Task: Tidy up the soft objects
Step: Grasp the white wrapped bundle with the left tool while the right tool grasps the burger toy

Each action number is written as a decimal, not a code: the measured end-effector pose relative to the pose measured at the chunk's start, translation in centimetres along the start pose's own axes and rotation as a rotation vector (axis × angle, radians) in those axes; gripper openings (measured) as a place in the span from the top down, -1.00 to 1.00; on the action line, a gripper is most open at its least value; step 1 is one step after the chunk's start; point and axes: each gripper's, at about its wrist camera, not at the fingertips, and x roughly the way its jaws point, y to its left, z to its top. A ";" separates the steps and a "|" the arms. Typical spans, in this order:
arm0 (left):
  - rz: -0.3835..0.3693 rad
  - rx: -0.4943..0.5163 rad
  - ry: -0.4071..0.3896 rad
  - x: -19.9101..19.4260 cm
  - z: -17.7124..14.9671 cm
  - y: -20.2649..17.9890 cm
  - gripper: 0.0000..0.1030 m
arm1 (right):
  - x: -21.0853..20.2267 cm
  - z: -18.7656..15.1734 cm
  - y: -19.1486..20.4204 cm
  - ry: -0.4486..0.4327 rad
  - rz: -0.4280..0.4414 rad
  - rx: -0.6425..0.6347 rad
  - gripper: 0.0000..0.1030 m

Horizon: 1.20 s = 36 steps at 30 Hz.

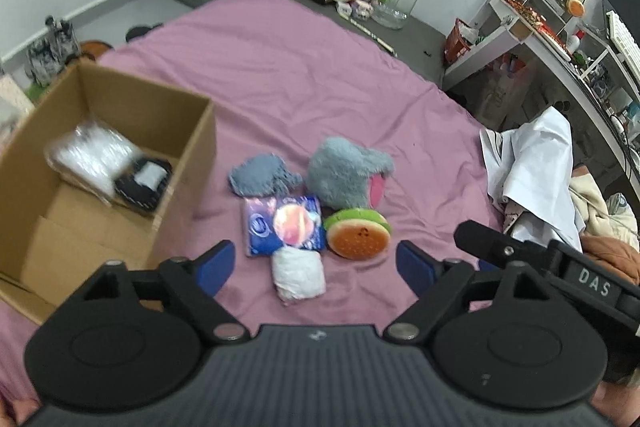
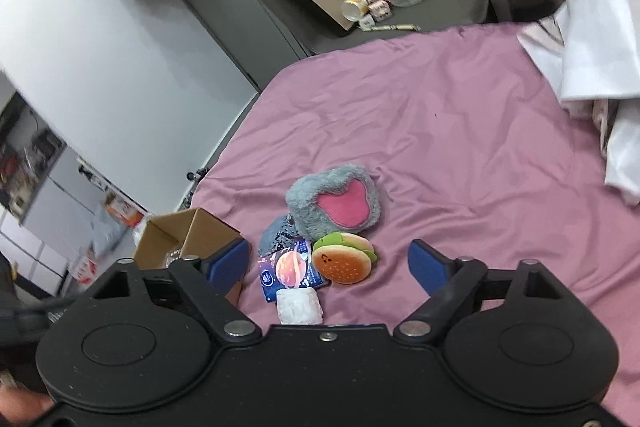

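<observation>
five soft items sit clustered on the pink bedsheet (image 1: 304, 75), right of the cardboard box (image 1: 188, 163): grey fuzzy plush with pink patch (image 1: 348, 173), small grey cloth (image 1: 260, 179), blue packet with orange planet print (image 1: 284, 223), burger plush (image 1: 358, 233) with green edge, white wrapped bundle (image 1: 298, 275). box holds a clear-wrapped pack (image 1: 90, 157) and a dark item (image 1: 144, 181). left gripper (image 1: 316, 263) jaws wide apart, nothing held, above the bundle. right gripper (image 2: 330, 265) likewise spread, empty.
</observation>
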 end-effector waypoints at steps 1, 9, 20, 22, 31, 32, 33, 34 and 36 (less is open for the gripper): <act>-0.004 -0.003 0.007 0.4 -0.1 0.0 -0.54 | 0.3 -0.1 -0.4 0.007 -0.003 0.013 -0.57; 0.001 -0.035 0.069 3.9 -0.6 0.5 -0.05 | 2.8 -0.4 -2.4 0.060 0.015 0.112 -0.30; 0.017 -0.013 0.128 7.9 -1.2 0.4 0.01 | 5.3 -0.6 -2.3 0.069 0.033 0.114 -0.26; 0.028 -0.024 0.144 8.8 -1.4 0.5 0.01 | 5.5 -0.8 -2.3 0.076 0.036 0.112 -0.26; 0.036 -0.083 0.151 10.1 -1.7 1.4 0.17 | 7.3 -1.2 -2.1 0.079 0.019 0.066 -0.26; 0.034 -0.082 0.146 9.9 -1.7 1.4 0.17 | 7.4 -1.2 -2.1 0.077 0.016 0.059 -0.26; 0.030 -0.086 0.142 9.7 -1.6 1.5 0.17 | 7.6 -1.3 -2.0 0.072 0.015 0.049 -0.26; 0.028 -0.088 0.140 9.5 -1.6 1.5 0.17 | 7.7 -1.3 -1.9 0.067 0.012 0.038 -0.26; 0.027 -0.089 0.135 9.1 -1.3 1.5 0.17 | 7.9 -1.3 -1.7 0.060 0.018 0.024 -0.26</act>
